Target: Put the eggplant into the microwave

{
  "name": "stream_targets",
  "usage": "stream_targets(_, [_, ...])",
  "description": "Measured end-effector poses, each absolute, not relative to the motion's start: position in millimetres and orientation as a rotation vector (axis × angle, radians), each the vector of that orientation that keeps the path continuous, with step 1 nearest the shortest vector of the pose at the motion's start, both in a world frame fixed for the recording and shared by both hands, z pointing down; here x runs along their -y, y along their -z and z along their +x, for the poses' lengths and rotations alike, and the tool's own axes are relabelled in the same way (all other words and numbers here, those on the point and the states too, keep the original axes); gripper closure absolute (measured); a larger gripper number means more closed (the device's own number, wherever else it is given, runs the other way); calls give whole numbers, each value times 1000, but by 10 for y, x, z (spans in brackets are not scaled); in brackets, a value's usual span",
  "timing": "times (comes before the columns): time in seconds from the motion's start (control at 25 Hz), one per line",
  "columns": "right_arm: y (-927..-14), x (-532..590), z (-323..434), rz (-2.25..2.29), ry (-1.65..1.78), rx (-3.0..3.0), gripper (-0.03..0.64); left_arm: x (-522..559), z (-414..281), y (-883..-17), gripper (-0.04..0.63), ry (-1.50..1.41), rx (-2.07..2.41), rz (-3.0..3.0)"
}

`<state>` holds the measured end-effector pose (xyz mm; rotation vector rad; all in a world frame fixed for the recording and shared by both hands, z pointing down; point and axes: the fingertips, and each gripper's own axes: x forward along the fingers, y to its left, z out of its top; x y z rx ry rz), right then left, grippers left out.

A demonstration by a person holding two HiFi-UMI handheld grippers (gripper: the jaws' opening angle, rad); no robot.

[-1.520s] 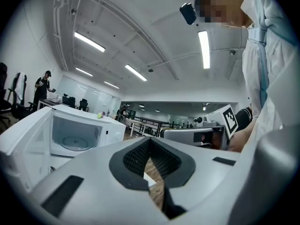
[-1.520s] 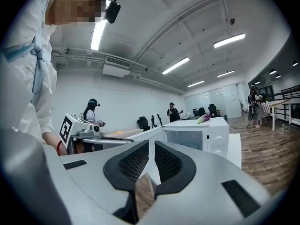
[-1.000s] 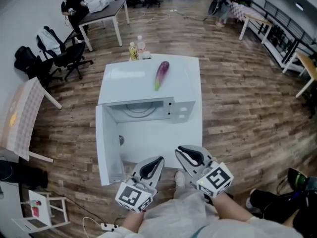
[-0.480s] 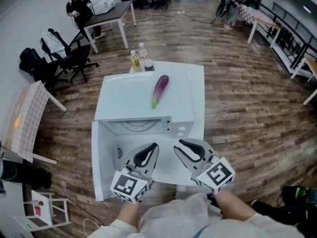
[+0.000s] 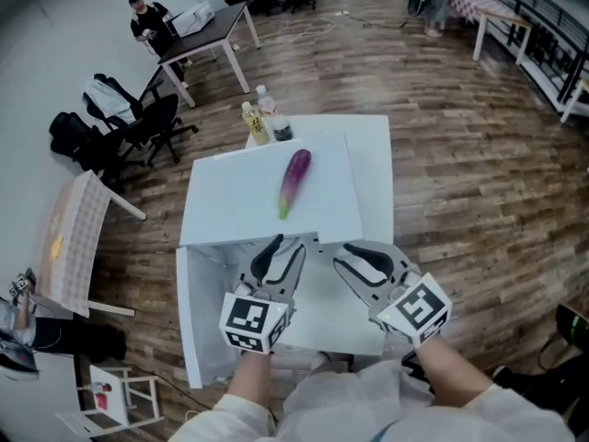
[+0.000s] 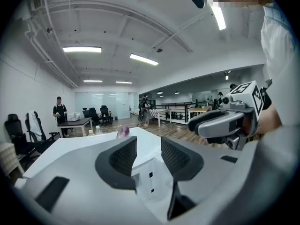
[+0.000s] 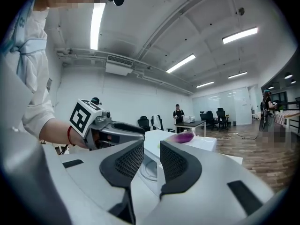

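Left gripper (image 5: 283, 249) nearer, jaws opening, empty; eggplant (image 5: 294, 180) ahead atop microwave (image 5: 230, 203).

The long purple eggplant (image 5: 294, 180) has a smooth, glossy skin, duller at its green stem end. The boxy white microwave (image 5: 230, 205) beneath it looks like smooth painted metal, satin rather than shiny. The white worktop (image 5: 372, 168) is smooth and matt. At its far left corner, the clear plastic bottles (image 5: 258, 122) gleam a little. The brown plank floor (image 5: 460, 173) is grained wood with a low sheen. My left gripper (image 5: 281, 247), its jaws just now opening on nothing, and my right gripper (image 5: 363, 256) have matt grey plastic shells. Their black pads (image 6: 123, 157) are finely cross-hatched and look rubbery. My white sleeve (image 7: 28, 102) is soft cloth.
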<state>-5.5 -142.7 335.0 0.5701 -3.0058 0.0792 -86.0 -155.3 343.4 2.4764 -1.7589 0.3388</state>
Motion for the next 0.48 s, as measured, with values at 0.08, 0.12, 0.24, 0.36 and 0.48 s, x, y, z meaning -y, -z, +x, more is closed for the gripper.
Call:
stream_targets(0.08, [-3363, 1456, -68, 574, -79, 2997, 509, 1673, -931, -3468, 445, -392, 1774, 2431])
stream_targets(0.12, [-3367, 1471, -80, 577, -76, 2992, 508, 1736, -972, -3474, 445, -404, 1784, 2408])
stream_targets(0.24, [-3357, 1506, -123, 592, -79, 2995, 506, 1916, -1074, -3497, 439, -459, 1801, 2365])
stream_targets(0.36, [-3375, 1557, -159, 602, -95, 2993, 506, 2073, -1130, -3567, 433, -576, 1795, 2326])
stream_targets(0.48, [-3403, 1636, -201, 615, -116, 2993, 506, 2226, -1224, -3642, 429, -685, 1831, 2291])
